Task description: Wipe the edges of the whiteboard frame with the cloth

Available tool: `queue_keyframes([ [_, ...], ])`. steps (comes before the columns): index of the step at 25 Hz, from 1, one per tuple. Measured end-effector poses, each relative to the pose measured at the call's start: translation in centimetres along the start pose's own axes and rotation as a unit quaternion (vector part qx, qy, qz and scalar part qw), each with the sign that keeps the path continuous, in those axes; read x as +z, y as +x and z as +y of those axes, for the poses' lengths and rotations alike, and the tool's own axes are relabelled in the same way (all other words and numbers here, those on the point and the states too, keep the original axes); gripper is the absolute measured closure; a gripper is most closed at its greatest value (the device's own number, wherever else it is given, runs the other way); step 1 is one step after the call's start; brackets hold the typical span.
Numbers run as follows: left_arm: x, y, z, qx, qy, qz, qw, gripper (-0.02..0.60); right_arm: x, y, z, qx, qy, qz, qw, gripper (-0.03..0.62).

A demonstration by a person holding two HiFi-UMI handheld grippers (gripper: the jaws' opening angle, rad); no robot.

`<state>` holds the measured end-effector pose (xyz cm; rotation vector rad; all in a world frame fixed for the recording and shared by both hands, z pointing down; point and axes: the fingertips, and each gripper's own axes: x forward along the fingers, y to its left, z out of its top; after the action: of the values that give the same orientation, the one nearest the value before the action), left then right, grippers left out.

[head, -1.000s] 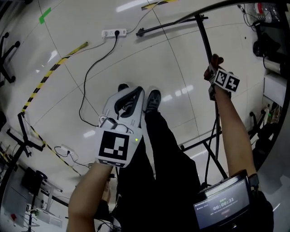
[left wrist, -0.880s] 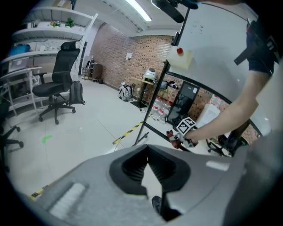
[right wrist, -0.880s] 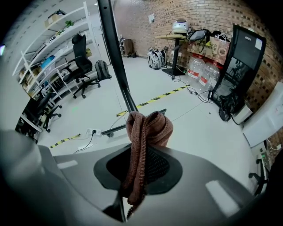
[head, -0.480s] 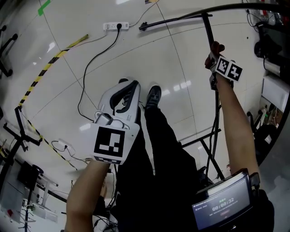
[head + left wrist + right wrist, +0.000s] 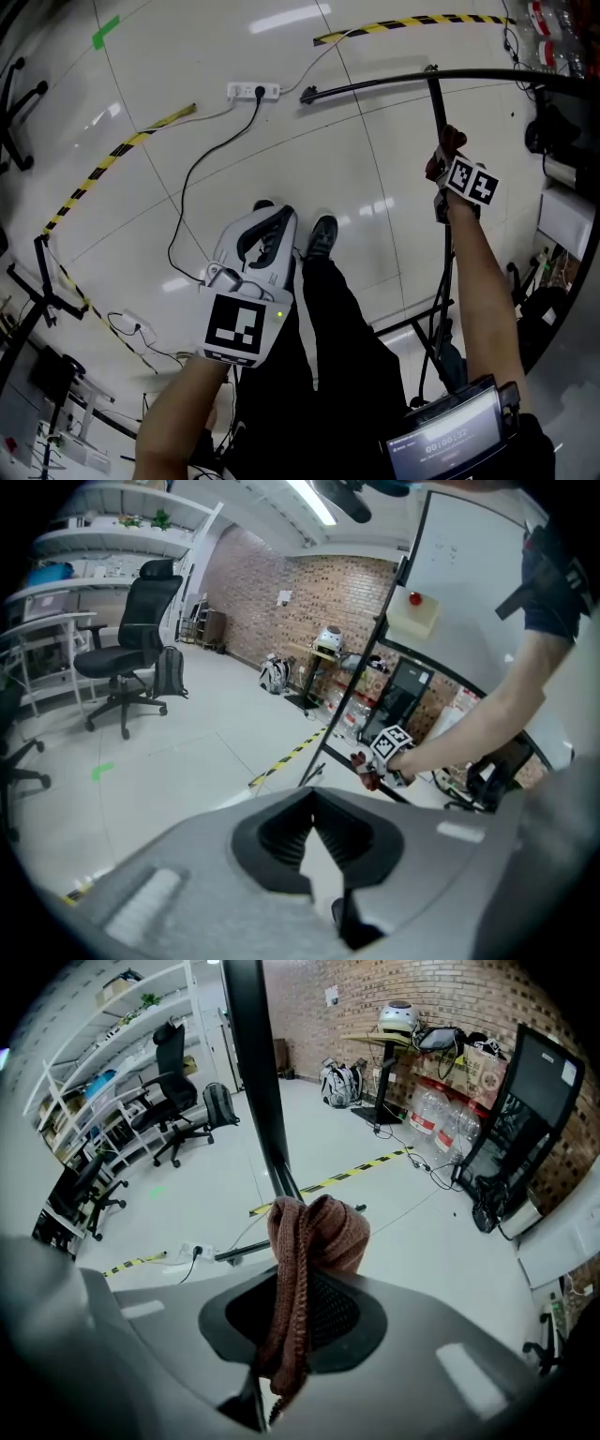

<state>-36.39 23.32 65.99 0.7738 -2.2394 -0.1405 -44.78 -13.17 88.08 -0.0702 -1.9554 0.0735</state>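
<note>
In the head view my right gripper (image 5: 448,159) is shut on a reddish-brown knitted cloth (image 5: 446,142), which lies against the whiteboard's black frame bar (image 5: 436,103). The right gripper view shows the cloth (image 5: 314,1237) bunched between the jaws, its top touching the bar (image 5: 253,1072). My left gripper (image 5: 272,214) hangs over the floor in front of the person's legs, well left of the frame. Its jaws meet at the tips with nothing between them. From the left gripper view, the whiteboard (image 5: 469,564) rises at the right, with the right gripper (image 5: 389,745) low on its edge.
A power strip (image 5: 253,91) and its cable lie on the floor beyond the left gripper. Yellow-black tape (image 5: 122,150) runs across the tiles. The person's shoe (image 5: 321,230) stands near the stand's legs. An office chair (image 5: 127,658) is far left; a screen (image 5: 441,441) sits at the right arm.
The right gripper and cloth have slid a little along the black frame bar. The left gripper has drifted slightly over the floor, still shut and holding nothing.
</note>
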Motion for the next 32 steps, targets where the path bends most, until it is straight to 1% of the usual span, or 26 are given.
queue_keyframes([
  [5,0.5,0.2,1.8,-0.008,0.005,0.008,0.9999,0.578,0.7,0.5,0.4,-0.003,-0.008,0.006,1.000,0.533],
  [10,0.6,1.1,4.5,0.013,0.006,0.018,0.9997,0.578,2.1,1.0,1.4,0.013,-0.011,0.004,1.000,0.533],
  [12,1.4,1.8,5.0,0.020,0.004,0.018,0.9996,0.578,2.4,1.1,1.5,0.021,-0.007,0.006,1.000,0.533],
  [14,2.9,2.5,5.4,0.027,-0.001,0.009,0.9996,0.577,3.6,1.7,1.7,0.028,-0.008,0.005,1.000,0.533],
  [16,4.1,2.7,4.8,0.024,-0.007,0.009,0.9996,0.578,4.2,2.1,2.2,0.031,-0.013,0.008,0.999,0.533],
  [18,4.9,2.7,3.5,0.014,-0.009,0.012,0.9998,0.578,4.3,2.2,2.5,0.031,-0.014,0.011,0.999,0.533],
  [22,5.4,2.8,1.9,0.002,0.000,0.008,1.0000,0.578,5.7,2.7,3.1,0.036,-0.018,0.009,0.999,0.533],
  [24,5.1,2.9,1.7,0.003,-0.001,0.006,1.0000,0.577,6.5,3.1,3.5,0.038,-0.022,0.007,0.999,0.533],
  [26,5.0,2.8,1.8,0.006,-0.009,0.007,0.9999,0.578,7.4,3.4,3.9,0.038,-0.027,0.007,0.999,0.533],
  [32,4.6,2.6,2.8,0.024,-0.018,0.006,0.9995,0.578,8.5,4.1,4.3,0.036,-0.035,0.007,0.999,0.533],
])
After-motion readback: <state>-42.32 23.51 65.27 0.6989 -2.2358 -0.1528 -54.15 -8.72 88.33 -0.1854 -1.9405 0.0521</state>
